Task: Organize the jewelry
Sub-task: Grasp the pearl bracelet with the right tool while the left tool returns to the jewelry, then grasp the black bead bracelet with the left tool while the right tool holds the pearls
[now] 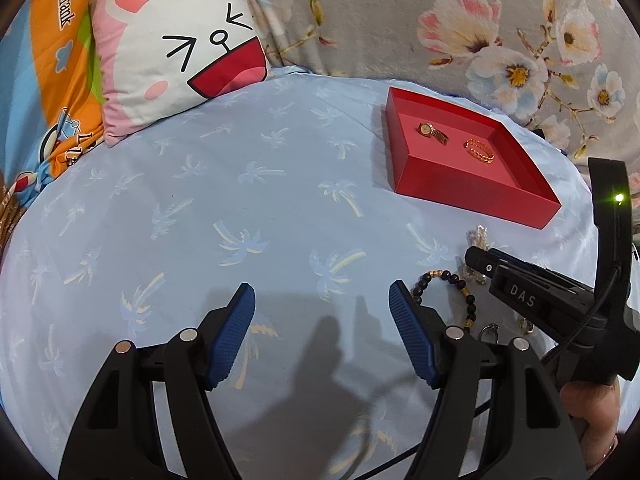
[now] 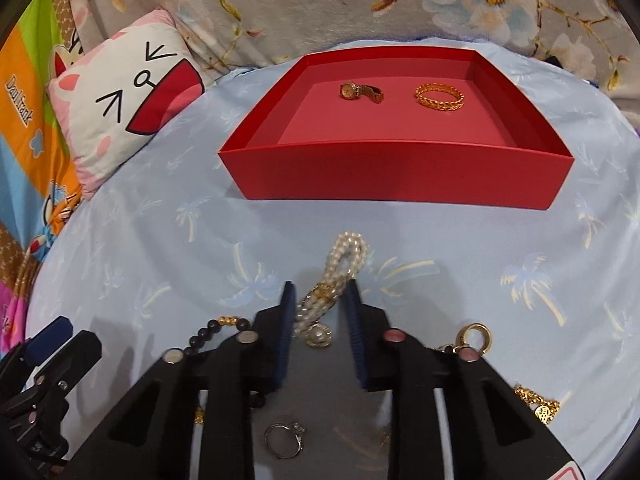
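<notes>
Right tongs (image 2: pixel 318 300) straddle a pearl bracelet (image 2: pixel 340 276) lying on the bedsheet just before the red box (image 2: pixel 396 176), jaws narrowed around its gold clasp, though contact cannot be told. Left tongs (image 1: pixel 322 304) hang wide open, empty. Limp and slippery, the strand looks best pinched at the clasp.

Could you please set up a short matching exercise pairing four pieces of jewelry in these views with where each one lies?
Things:
1. gold watch
2. pearl bracelet
3. silver ring
4. dark bead bracelet

Places:
A. between the right gripper's fingers
B. inside the red box
C. beside the left gripper's right finger
D. on the sheet under the right gripper

Pairs: 1-B, 2-A, 3-D, 4-C
</notes>
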